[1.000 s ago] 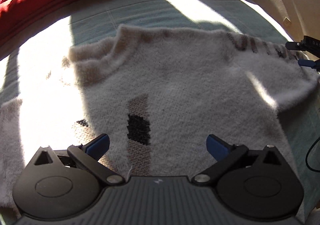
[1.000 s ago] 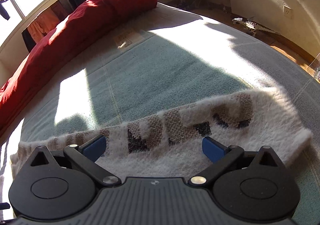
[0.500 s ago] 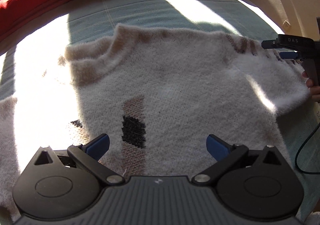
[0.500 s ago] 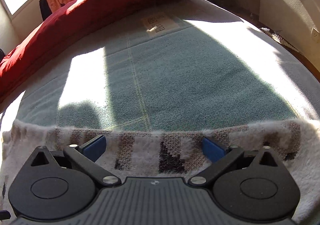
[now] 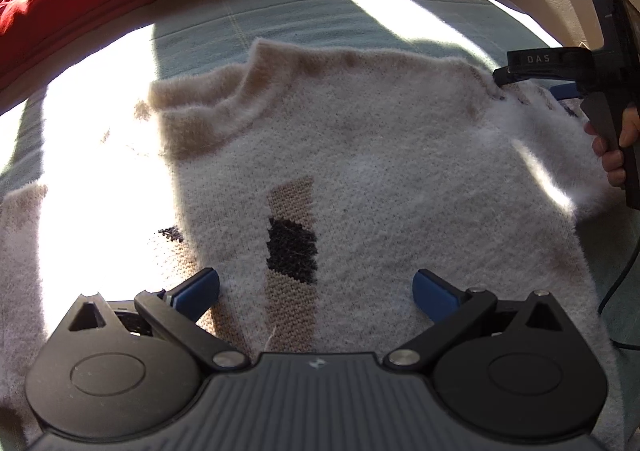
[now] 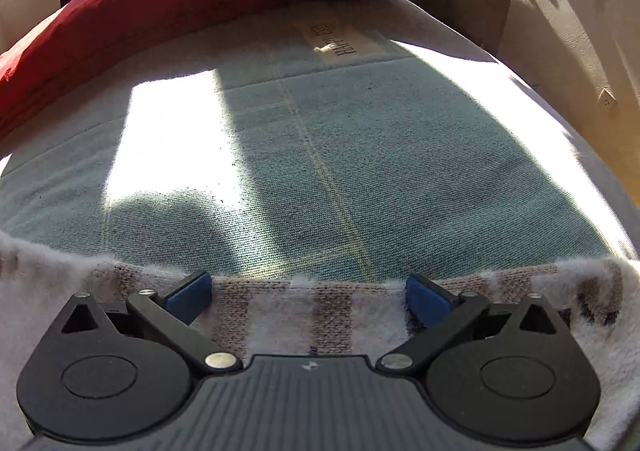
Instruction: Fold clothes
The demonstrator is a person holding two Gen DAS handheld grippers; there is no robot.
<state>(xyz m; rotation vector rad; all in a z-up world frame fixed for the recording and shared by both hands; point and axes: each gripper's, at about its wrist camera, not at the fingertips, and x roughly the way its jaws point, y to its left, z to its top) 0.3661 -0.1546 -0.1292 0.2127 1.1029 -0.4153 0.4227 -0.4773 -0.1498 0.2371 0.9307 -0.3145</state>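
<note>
A: Sweater (image 5: 360, 171) lies flat on the bed (image 6: 360, 155), collar to the far left. Left gripper (image 5: 316, 287) hovers over the hem, jaws apart, holding nothing.

B: Risk there?

A: Fuzzy knit; a shallow bite likely slips. Right gripper (image 6: 308, 289) sits at the striped sleeve edge, jaws also apart. If only one side grabs, the fold probably skews.

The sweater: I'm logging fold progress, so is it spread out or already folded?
Mostly spread. The sweater lies flat on the bed, collar and body showing; only its right sleeve seems turned in, under the open right gripper.
</note>
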